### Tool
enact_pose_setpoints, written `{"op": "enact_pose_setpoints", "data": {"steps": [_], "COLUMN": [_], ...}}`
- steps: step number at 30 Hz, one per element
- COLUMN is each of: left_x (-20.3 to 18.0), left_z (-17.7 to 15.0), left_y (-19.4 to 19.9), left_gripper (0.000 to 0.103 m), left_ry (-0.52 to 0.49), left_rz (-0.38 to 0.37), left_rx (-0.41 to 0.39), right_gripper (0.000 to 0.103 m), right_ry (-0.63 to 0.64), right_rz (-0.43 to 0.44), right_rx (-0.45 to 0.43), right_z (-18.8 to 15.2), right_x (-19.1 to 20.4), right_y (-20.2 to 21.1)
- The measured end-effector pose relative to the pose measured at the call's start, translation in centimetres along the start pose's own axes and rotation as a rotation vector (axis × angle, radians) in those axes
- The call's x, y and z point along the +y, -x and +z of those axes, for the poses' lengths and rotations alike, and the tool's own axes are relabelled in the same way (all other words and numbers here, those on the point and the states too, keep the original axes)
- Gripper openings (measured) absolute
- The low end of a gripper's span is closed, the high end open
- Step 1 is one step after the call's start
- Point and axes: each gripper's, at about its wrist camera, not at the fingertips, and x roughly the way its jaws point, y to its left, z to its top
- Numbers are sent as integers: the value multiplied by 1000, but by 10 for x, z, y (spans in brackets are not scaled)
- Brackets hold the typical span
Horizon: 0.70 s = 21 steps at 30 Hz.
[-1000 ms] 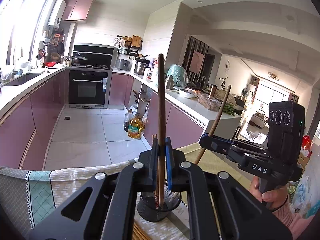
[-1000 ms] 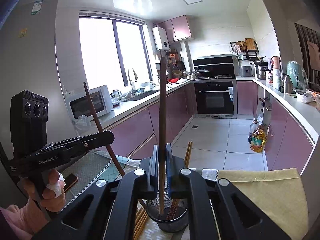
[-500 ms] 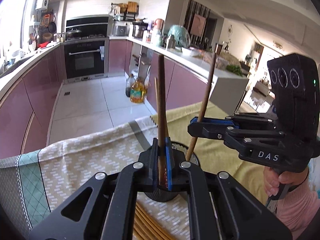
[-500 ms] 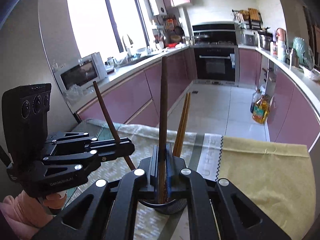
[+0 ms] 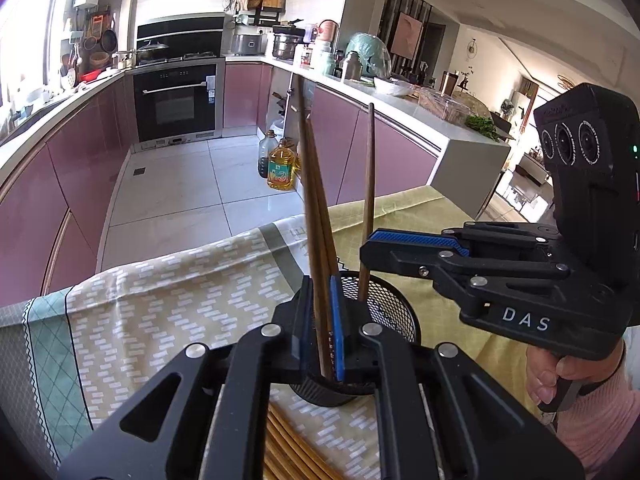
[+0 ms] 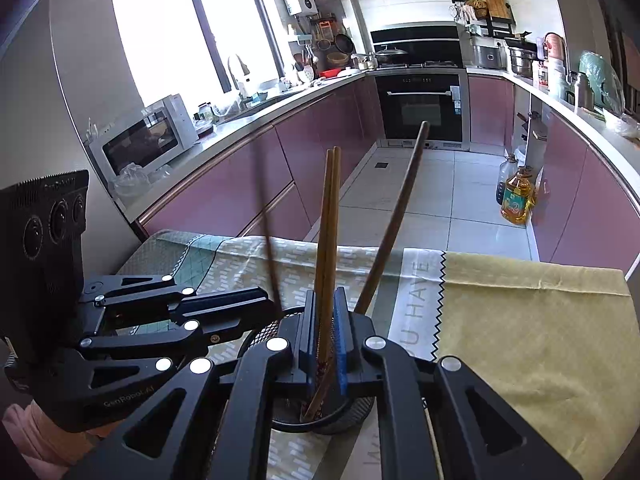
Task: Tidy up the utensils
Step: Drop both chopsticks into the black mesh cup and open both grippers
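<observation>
Left gripper (image 5: 322,284) & right gripper (image 6: 325,296) sit right over the mesh cup (image 5: 392,316) on the table, fingers parted a bit, gripping nothing, so left's stick (image 5: 308,184) & right's stick (image 6: 400,208) stand loose inside, handles up, w/ more chopsticks (image 5: 288,440) lying beside the cup.

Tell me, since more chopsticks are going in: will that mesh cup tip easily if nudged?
Probably. The mesh cup looks light and short, while the chopsticks stand far above its rim and lean outward. The cloth under it may let it slide instead.
</observation>
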Motion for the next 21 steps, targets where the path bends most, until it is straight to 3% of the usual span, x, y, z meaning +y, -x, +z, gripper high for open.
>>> {"op": "enact_pose_setpoints", "data": {"steps": [3, 9, 14, 16, 21], "left_x": [2, 5, 5, 7, 15], "left_z": [-3, -14, -33, -42, -73], "left_y": [8, 35, 71, 84, 106], "left_gripper": [11, 27, 41, 44, 57], "left_ry": [11, 17, -6, -14, -10], "left_rz": [11, 42, 71, 85, 129], "left_rx": [-19, -81, -163, -183, -188], "right_gripper": [11, 20, 30, 39, 46], "right_ry": [-8, 6, 67, 98, 130], "right_rz": [8, 12, 48, 63, 106], "right_rx": [-18, -56, -99, -108, -70], "right_z": [-2, -10, -24, -31, -56], "right_x": [-2, 7, 27, 37, 53], "right_y": [5, 19, 43, 51, 51]}}
